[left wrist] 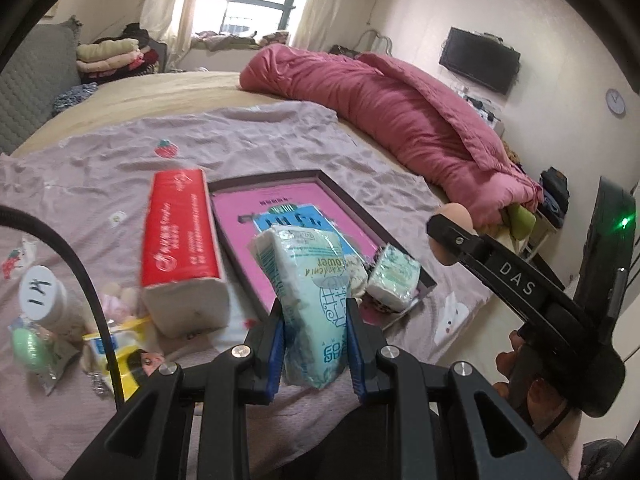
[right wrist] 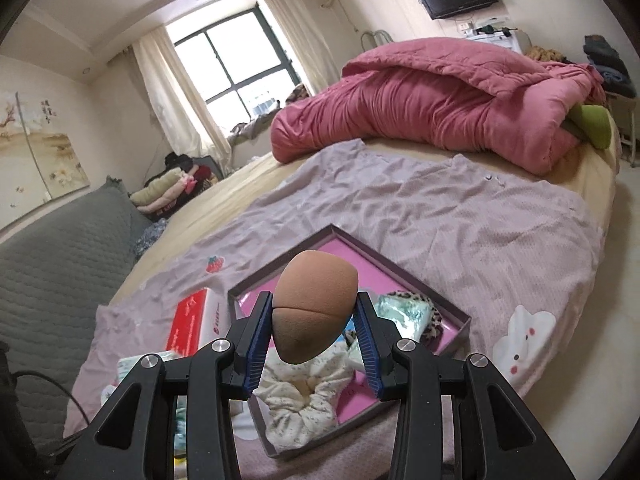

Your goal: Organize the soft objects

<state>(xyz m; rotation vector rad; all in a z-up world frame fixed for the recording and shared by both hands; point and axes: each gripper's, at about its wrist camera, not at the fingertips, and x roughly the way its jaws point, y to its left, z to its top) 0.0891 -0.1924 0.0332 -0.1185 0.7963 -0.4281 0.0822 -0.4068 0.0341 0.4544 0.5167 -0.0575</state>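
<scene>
Jaws tilted downward over tray (right wrist: 456, 312) (left on tissue pack (left wrist: 316, 300), right on sponge (right wrist: 312, 308)).

Not much you can actually read here. The other hand-held gripper (left wrist: 454, 236) has "DAS" in white letters along its black arm. The mint tissue pack (left wrist: 312, 300) shows upside-down print, something like "Gardenia flower". A white jar lid (left wrist: 42, 292) has "1 H" handwritten on it. The red tissue pack (left wrist: 180, 232) has white print, too blurry to make out.
</scene>
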